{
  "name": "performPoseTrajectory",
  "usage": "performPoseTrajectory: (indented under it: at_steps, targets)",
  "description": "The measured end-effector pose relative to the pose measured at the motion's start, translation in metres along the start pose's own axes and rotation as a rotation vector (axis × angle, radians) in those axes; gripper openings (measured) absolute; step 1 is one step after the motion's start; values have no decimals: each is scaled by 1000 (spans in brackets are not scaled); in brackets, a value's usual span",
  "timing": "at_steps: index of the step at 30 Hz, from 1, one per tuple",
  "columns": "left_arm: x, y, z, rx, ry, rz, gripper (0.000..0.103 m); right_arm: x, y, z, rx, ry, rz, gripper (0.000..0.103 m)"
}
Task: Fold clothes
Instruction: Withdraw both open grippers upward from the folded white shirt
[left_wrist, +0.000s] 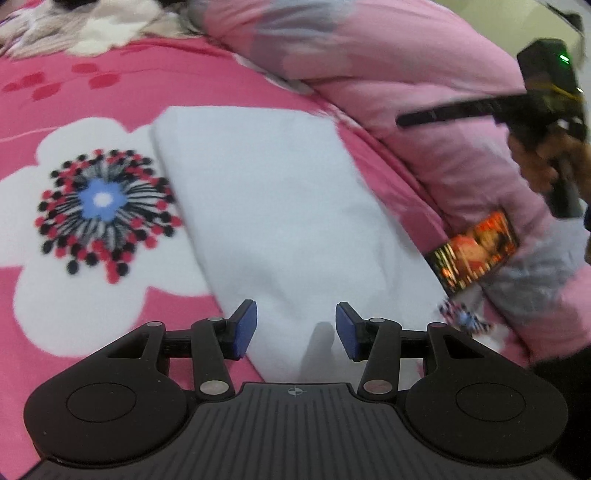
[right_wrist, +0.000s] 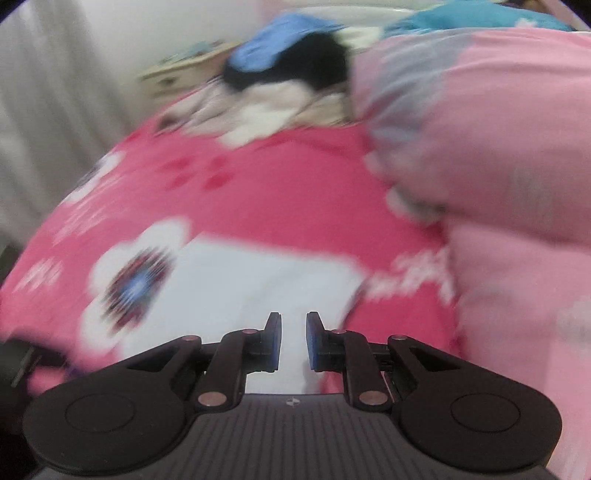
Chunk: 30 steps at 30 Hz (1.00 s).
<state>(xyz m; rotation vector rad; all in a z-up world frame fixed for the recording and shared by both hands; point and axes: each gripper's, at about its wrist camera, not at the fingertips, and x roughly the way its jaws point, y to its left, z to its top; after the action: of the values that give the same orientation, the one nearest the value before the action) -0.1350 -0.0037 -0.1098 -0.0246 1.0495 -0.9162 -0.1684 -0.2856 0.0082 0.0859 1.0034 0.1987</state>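
Note:
A folded pale white garment (left_wrist: 280, 206) lies flat on the pink flowered bedspread (left_wrist: 74, 92). My left gripper (left_wrist: 295, 330) is open and empty, hovering just above the garment's near edge. The right gripper shows in the left wrist view at the upper right (left_wrist: 406, 120), held in a hand above the quilt. In the blurred right wrist view the garment (right_wrist: 258, 288) lies below my right gripper (right_wrist: 294, 341), whose jaws stand a narrow gap apart with nothing between them.
A puffy pink quilt (left_wrist: 424, 74) is heaped along the right side (right_wrist: 498, 147). A pile of mixed clothes (right_wrist: 295, 85) lies at the far end of the bed. A small dark printed packet (left_wrist: 476, 251) sits by the quilt.

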Motion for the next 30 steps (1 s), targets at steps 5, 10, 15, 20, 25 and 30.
performPoseTrajectory:
  at_steps: [5, 10, 15, 20, 25, 30]
  targets:
    - [15, -18, -9, 96, 78, 25, 48, 32, 36, -71, 8, 153, 41, 17]
    - [22, -25, -10, 131, 111, 91, 48, 65, 44, -110, 18, 213, -37, 14]
    - [3, -29, -4, 168, 90, 50, 50, 33, 52, -102, 87, 146, 60, 17]
    - [18, -46, -21, 275, 186, 31, 52, 43, 89, -117, -31, 186, 109, 17]
    - [32, -54, -28, 318, 220, 78, 52, 56, 95, -124, -25, 223, 72, 17]
    - [9, -53, -11, 285, 138, 86, 58, 23, 90, -112, 9, 134, 51, 17]
